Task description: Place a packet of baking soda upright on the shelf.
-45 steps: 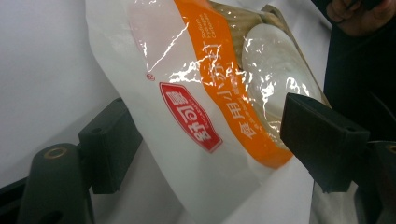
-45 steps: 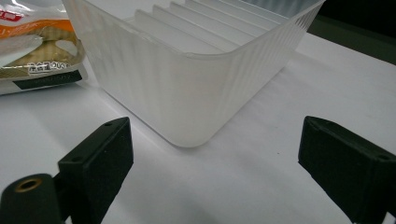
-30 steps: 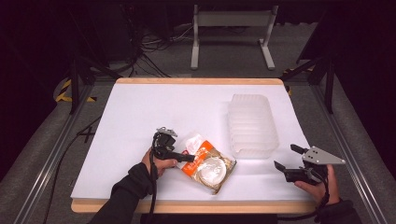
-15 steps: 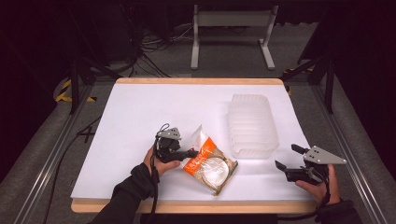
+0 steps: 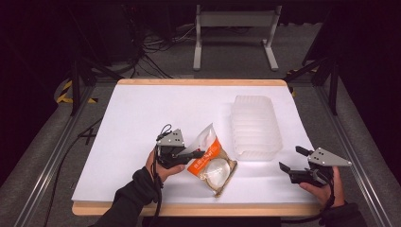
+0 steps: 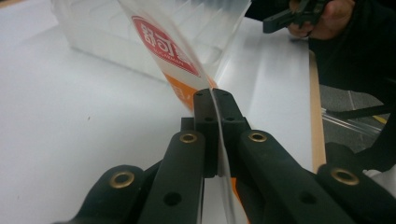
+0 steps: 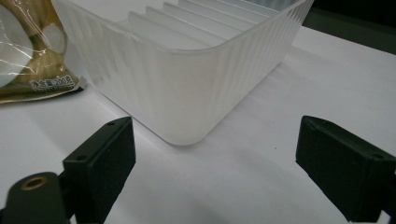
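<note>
While the left gripper (image 5: 197, 153) has its jaws pressed together on the clear top edge of a snack packet (image 5: 211, 161), that packet lies on the white table (image 5: 142, 113) just left of the ribbed translucent bin (image 5: 255, 125), its top lifted. From the left gripper view, the packet's (image 6: 170, 46) red oval label carries white characters too blurred to read. Along the right gripper view, small print on the packet's (image 7: 28, 56) gold lower edge seems to end in "200", though it is faint; round white pieces show through the film. Over at the table's right edge, the right gripper (image 5: 292, 161) is held with jaws wide apart and empty, facing a rounded corner of the bin (image 7: 187, 88).
</note>
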